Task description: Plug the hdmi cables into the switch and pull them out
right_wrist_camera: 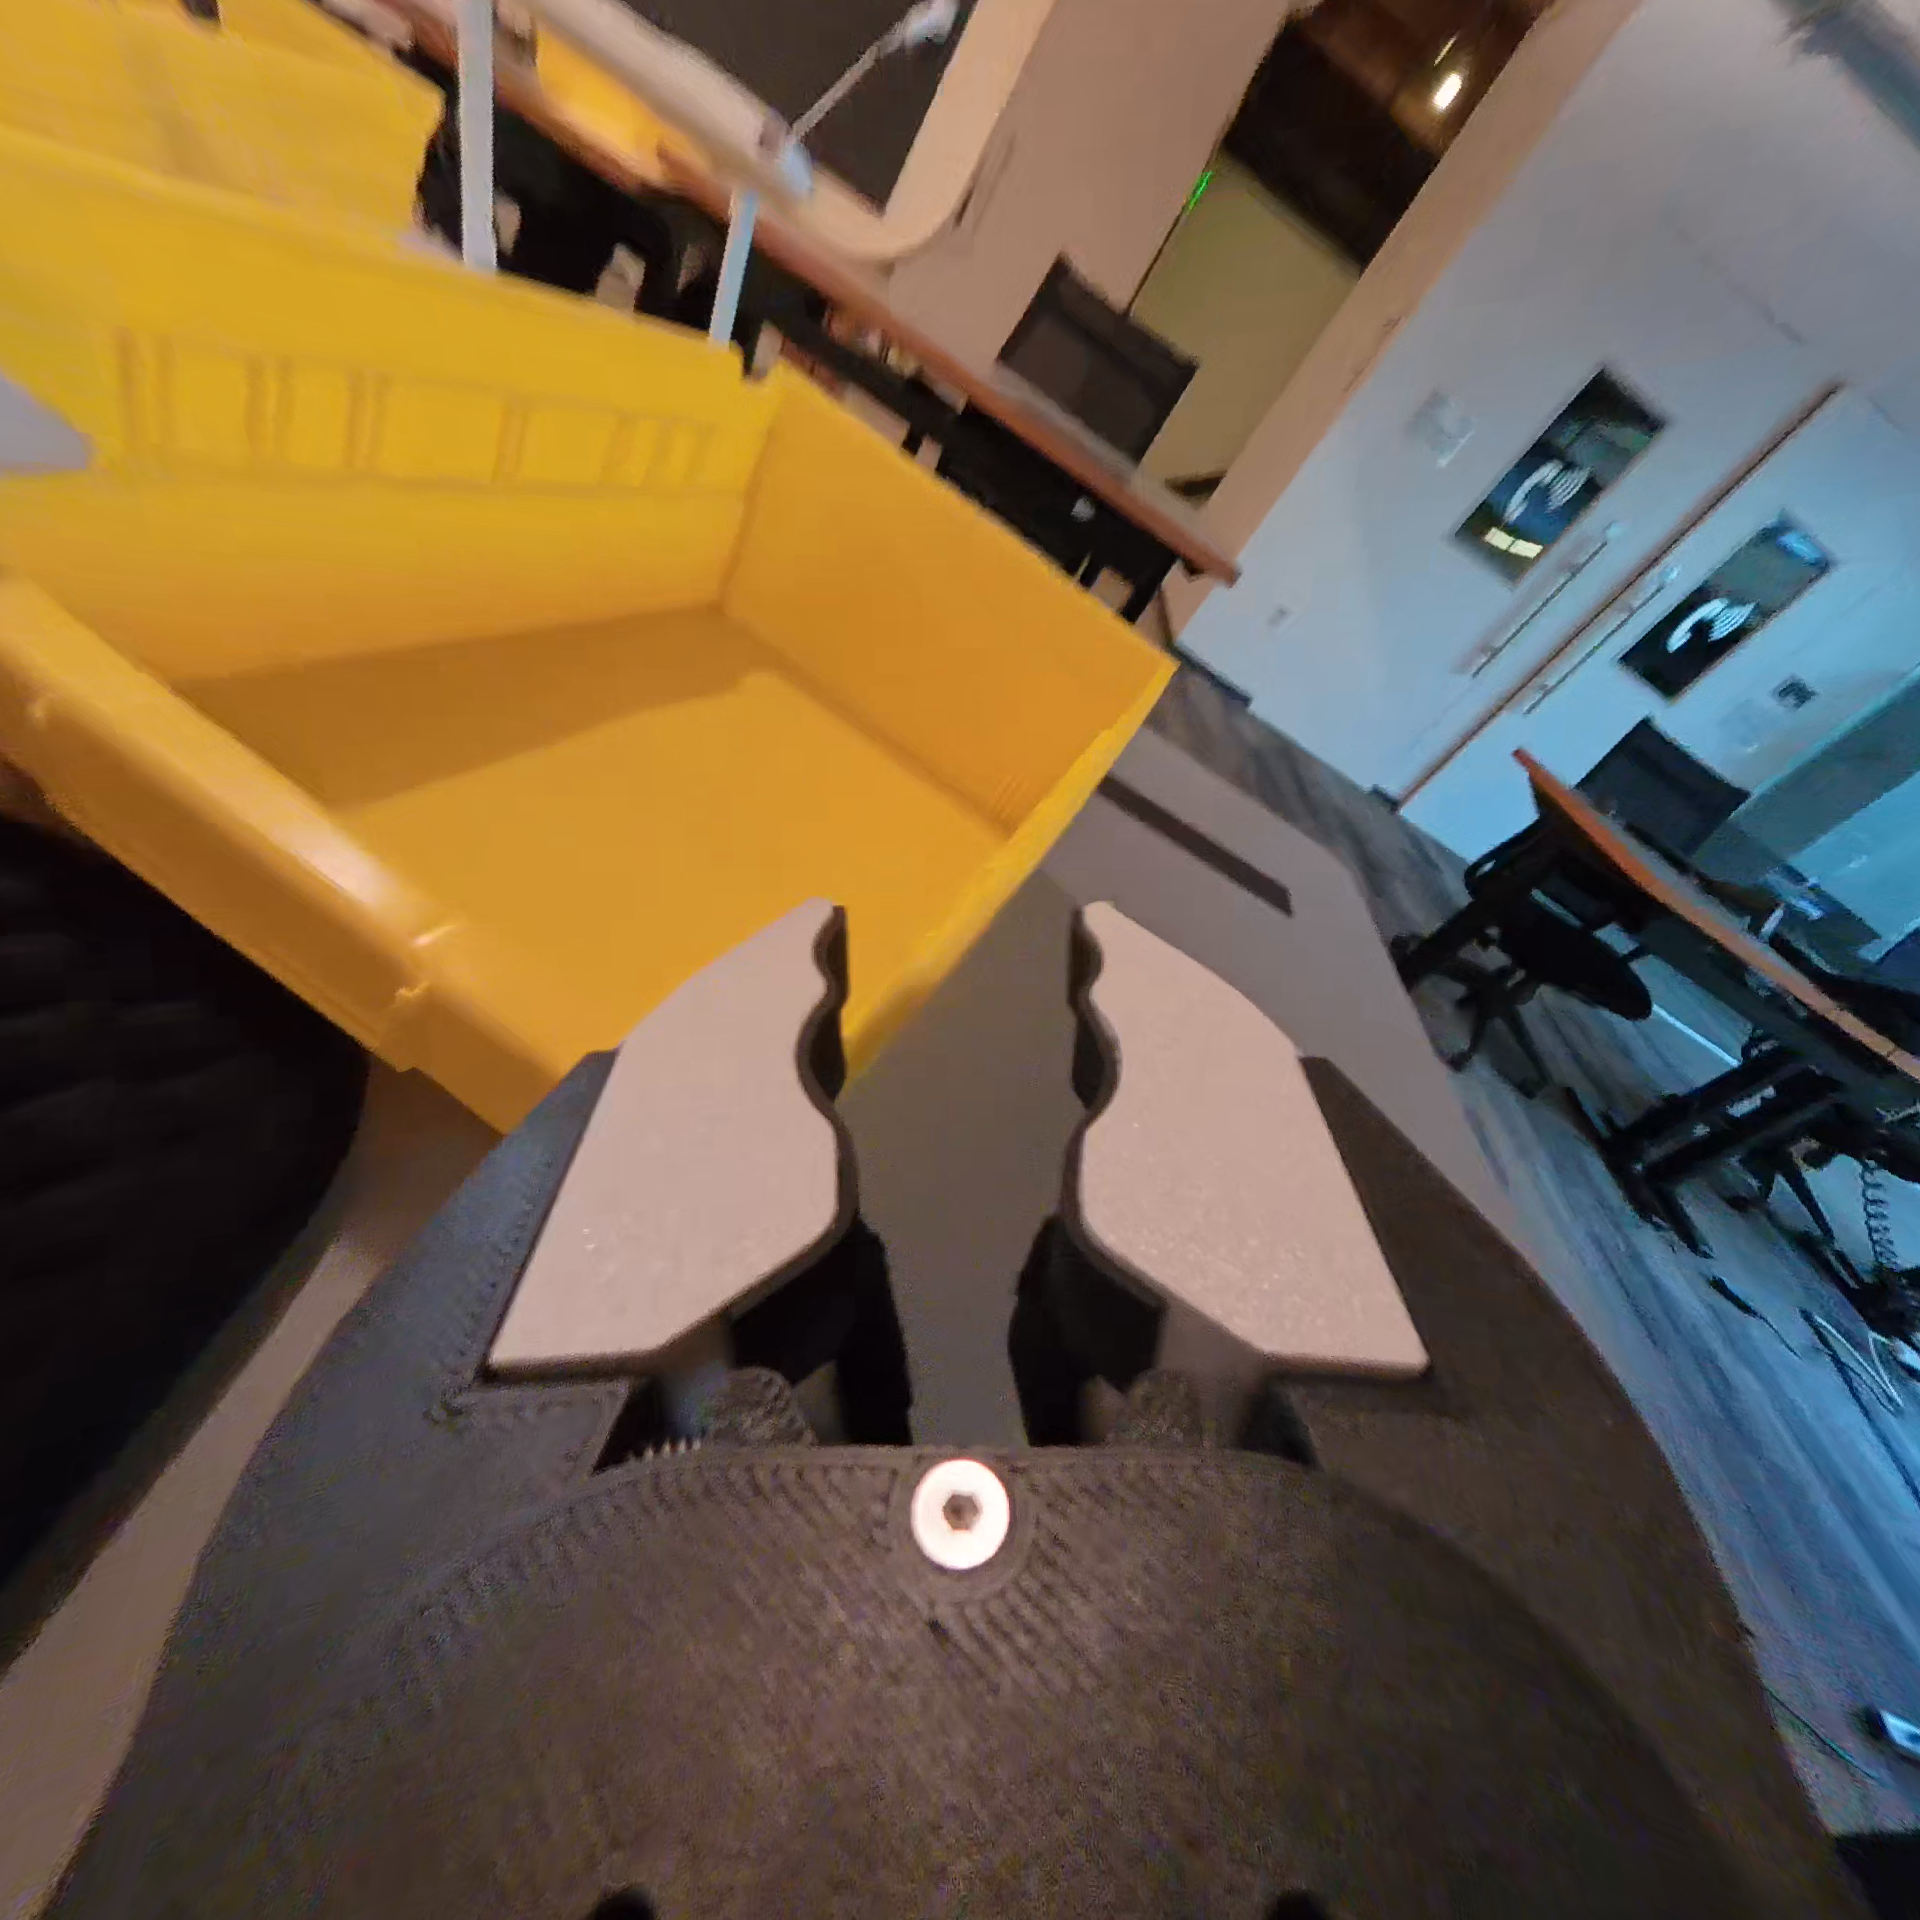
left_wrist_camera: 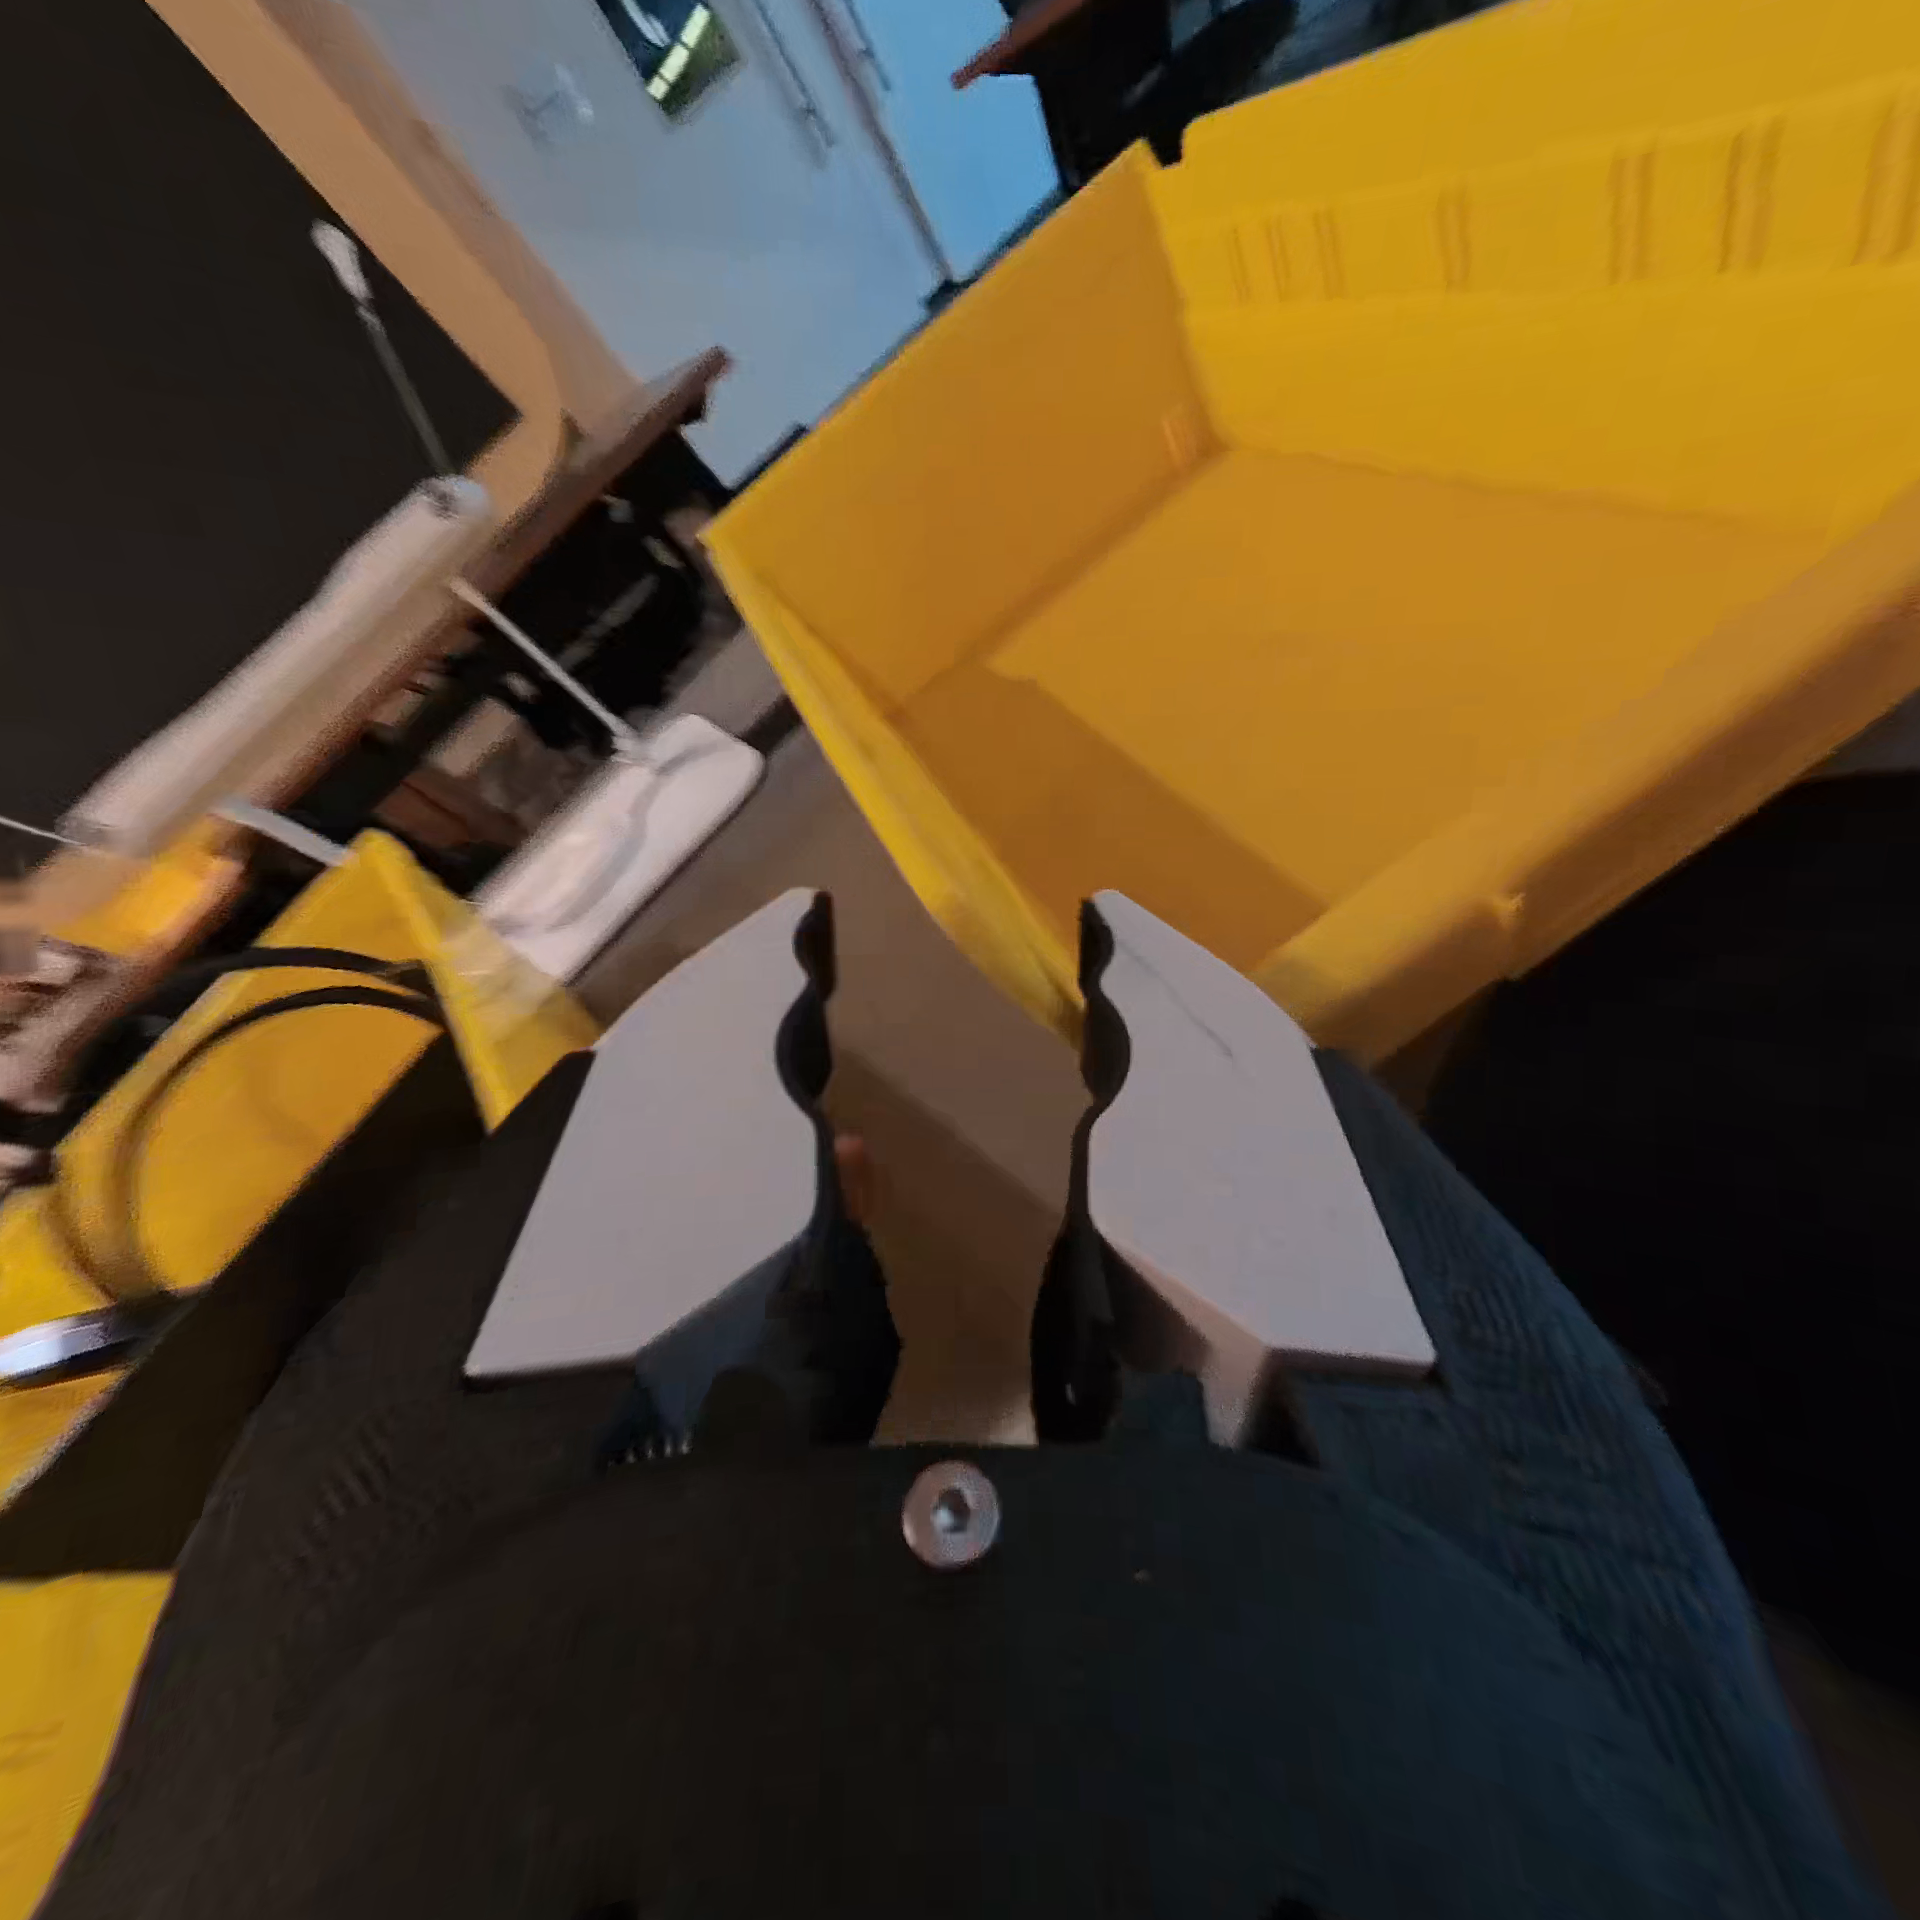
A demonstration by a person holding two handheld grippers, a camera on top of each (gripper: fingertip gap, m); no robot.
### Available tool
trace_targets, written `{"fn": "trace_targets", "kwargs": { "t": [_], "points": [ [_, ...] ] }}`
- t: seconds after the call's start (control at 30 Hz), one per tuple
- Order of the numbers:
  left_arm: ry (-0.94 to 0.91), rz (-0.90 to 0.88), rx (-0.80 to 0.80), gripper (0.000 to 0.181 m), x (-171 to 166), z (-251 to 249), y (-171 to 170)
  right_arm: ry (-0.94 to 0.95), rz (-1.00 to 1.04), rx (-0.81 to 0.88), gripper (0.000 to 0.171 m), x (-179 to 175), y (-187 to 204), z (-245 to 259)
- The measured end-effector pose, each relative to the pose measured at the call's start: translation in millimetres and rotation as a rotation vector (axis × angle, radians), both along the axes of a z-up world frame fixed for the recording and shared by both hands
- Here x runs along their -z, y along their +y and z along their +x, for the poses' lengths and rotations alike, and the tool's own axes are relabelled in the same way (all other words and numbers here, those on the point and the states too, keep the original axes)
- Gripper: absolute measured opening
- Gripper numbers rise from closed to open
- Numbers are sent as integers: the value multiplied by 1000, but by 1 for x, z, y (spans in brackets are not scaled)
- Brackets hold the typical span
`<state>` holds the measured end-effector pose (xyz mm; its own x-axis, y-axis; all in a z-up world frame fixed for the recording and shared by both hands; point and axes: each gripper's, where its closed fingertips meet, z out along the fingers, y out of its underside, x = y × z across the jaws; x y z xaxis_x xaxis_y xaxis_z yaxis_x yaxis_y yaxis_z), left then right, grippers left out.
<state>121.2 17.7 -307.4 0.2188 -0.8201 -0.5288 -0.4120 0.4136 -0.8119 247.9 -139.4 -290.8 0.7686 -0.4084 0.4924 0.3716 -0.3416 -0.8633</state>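
Note:
My left gripper [left_wrist_camera: 954,920] is open and empty, held over the table beside an empty yellow bin [left_wrist_camera: 1351,644]. Black cables [left_wrist_camera: 260,997] lie coiled in a second yellow bin [left_wrist_camera: 312,1122] at the left of the left wrist view. My right gripper [right_wrist_camera: 956,930] is open and empty, just past the near right corner of the same empty yellow bin [right_wrist_camera: 582,790]. No switch shows in either view. Both views are tilted and blurred.
A dark rounded object [left_wrist_camera: 1714,1039] sits at the right of the left wrist view and shows at the left of the right wrist view [right_wrist_camera: 125,1143]. A white lamp base [left_wrist_camera: 644,821] stands behind the bins. Desks and chairs [right_wrist_camera: 1621,956] stand beyond the table edge.

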Motion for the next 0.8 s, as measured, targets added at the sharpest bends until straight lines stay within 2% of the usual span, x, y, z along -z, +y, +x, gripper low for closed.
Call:
{"fn": "trace_targets", "kwargs": {
  "t": [0.07,0.13,0.2,0.27,0.37,0.43,0.53,0.6,0.7,0.8],
  "points": [
    [18,122,-23,63,-11,-17,3,-29,101,1,54,-19,-9,-1],
    [17,225,-36,63,-25,-37,5,-69,151,-19,63,-35,-17,-8],
    [5,280,-84,62,-37,-61,15,-127,146,-108,72,-46,-16,-27],
    [27,248,-81,61,-38,-79,23,-145,75,-248,70,-43,-4,-55],
    [89,179,-77,48,-30,-104,38,-106,-203,-456,67,-3,20,-100],
    [148,115,-72,43,-17,-117,51,-129,-376,-431,62,22,33,-106],
    [182,-53,-25,42,2,-130,65,-109,-466,-419,55,47,51,-110],
    [245,-60,-24,45,13,-139,79,-60,-468,-403,51,54,59,-111],
    [345,-1,-28,46,30,-146,99,-88,-491,-341,46,55,65,-103],
    [347,-76,25,32,40,-141,100,-70,-519,-307,42,58,67,-95]
  ]
}}
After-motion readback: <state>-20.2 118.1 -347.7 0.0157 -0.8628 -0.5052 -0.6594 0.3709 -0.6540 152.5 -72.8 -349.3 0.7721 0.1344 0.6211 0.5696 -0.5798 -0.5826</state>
